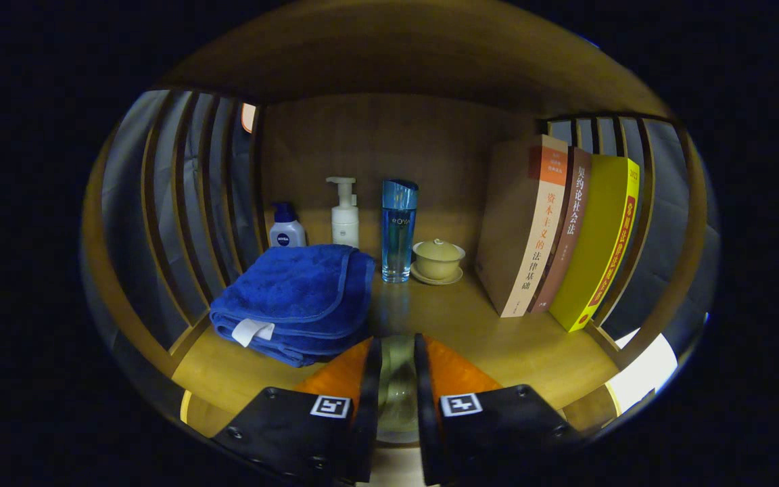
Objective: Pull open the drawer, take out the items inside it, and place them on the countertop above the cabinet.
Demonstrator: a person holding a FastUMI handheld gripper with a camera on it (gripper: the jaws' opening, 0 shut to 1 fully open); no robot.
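Two fingers of the tongs (396,379) stand narrowly apart with a pale greenish object (397,389) between them; whether both press on it I cannot tell, nor what it is. Just ahead, the table (511,338) holds a folded blue towel (298,301), bottles, a lidded cup (438,260) and books (558,237). Likely a placing step: lower it onto bare wood, clear of the towel, before opening.

Folded blue towel (295,301), three upright books (560,237), lidded cup (437,258) and three bottles (344,211) on a wooden shelf (498,338).
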